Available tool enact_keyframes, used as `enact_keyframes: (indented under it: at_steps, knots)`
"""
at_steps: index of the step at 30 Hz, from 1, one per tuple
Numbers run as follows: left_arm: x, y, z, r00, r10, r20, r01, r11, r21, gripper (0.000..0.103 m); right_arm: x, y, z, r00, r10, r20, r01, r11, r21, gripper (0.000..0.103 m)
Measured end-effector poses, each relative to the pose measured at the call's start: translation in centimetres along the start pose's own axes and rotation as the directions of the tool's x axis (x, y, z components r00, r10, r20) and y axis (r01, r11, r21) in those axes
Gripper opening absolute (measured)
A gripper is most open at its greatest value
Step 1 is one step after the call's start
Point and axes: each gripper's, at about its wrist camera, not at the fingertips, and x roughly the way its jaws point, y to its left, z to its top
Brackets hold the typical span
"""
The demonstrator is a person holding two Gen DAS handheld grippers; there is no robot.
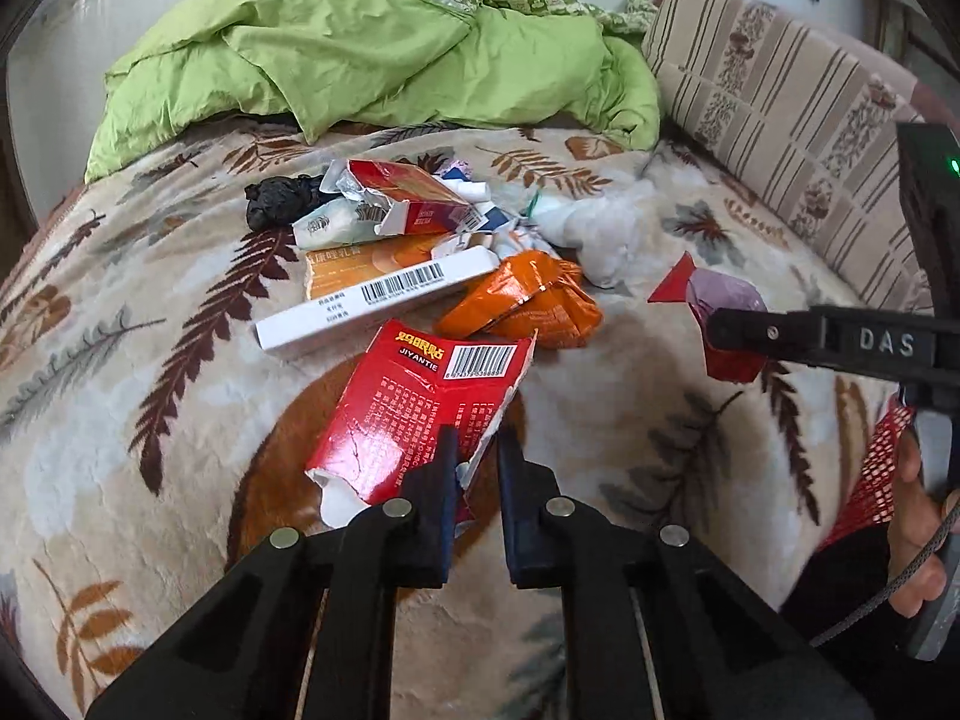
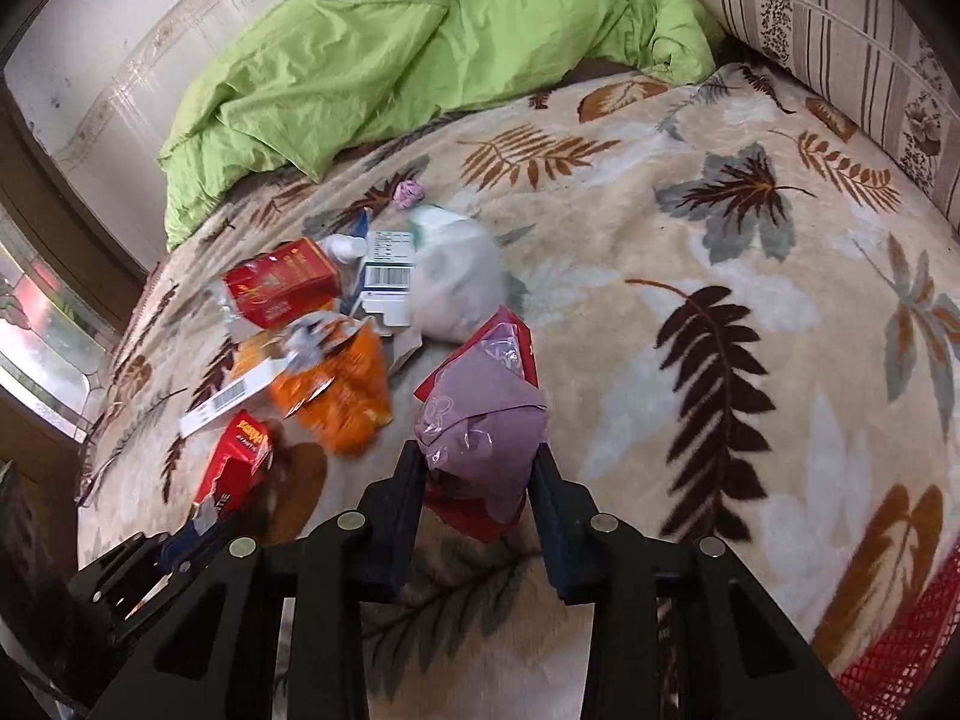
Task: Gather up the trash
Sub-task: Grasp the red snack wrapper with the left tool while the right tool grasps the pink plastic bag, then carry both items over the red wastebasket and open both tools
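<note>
In the left wrist view, the torn red carton on the leaf-patterned blanket is clamped at its edge by the left gripper, presumably for collecting, while in the right wrist view the purple-and-red wrapper is pinched by the right gripper.

Home bedroom: bed with leaf-print blanket, green duvet.

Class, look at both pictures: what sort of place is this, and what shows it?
Most likely a bedroom: a beige fleece blanket with leaf print covers a bed, a crumpled lime-green quilt lies at its far end, and a striped floral pillow lies beside it.
</note>
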Motion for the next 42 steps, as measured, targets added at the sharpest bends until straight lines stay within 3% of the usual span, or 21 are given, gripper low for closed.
enact_keyframes:
  at_steps: [7, 15, 19, 25, 30, 37, 41, 42]
  knots:
    - [-2.5, -1.4, -0.3, 0.998, -0.064, 0.027, 0.065, 0.998, -0.025, 0.005, -4.1, -0.7, -1.9, 0.999, 0.041, 0.031, -0.041, 0.999, -0.004, 0.037]
    - [-4.7, -5.0, 0.4, 0.990, -0.130, 0.051, 0.128, 0.991, 0.033, 0.003, -7.8, -2.2, -3.7, 0.996, 0.068, 0.065, -0.069, 0.998, 0.010, 0.037]
    - [-5.3, -7.8, 1.1, 0.977, -0.209, 0.041, 0.206, 0.976, 0.072, 0.003, -9.8, -3.7, -4.5, 0.994, 0.062, 0.087, -0.066, 0.997, 0.038, 0.037]
    - [-5.3, -15.9, 2.0, 0.936, -0.351, -0.016, 0.346, 0.915, 0.206, 0.003, -15.0, -9.2, -6.3, 0.989, -0.002, 0.150, -0.019, 0.990, 0.138, 0.037]
    - [-5.2, -24.2, 2.1, 0.879, -0.467, -0.091, 0.471, 0.827, 0.307, 0.003, -19.8, -15.4, -8.5, 0.973, -0.119, 0.196, 0.066, 0.964, 0.259, 0.037]
    - [-4.1, -36.0, 1.6, 0.788, -0.581, -0.205, 0.612, 0.698, 0.372, 0.003, -25.3, -23.7, -11.8, 0.941, -0.273, 0.200, 0.165, 0.886, 0.432, 0.037]
    - [-2.6, -40.4, 1.1, 0.754, -0.600, -0.267, 0.656, 0.661, 0.365, 0.005, -26.1, -26.9, -12.8, 0.933, -0.312, 0.180, 0.192, 0.853, 0.486, 0.039]
    - [-2.3, -41.3, 1.1, 0.758, -0.590, -0.278, 0.651, 0.664, 0.368, 0.017, -26.1, -27.5, -13.0, 0.931, -0.322, 0.172, 0.199, 0.844, 0.498, 0.040]
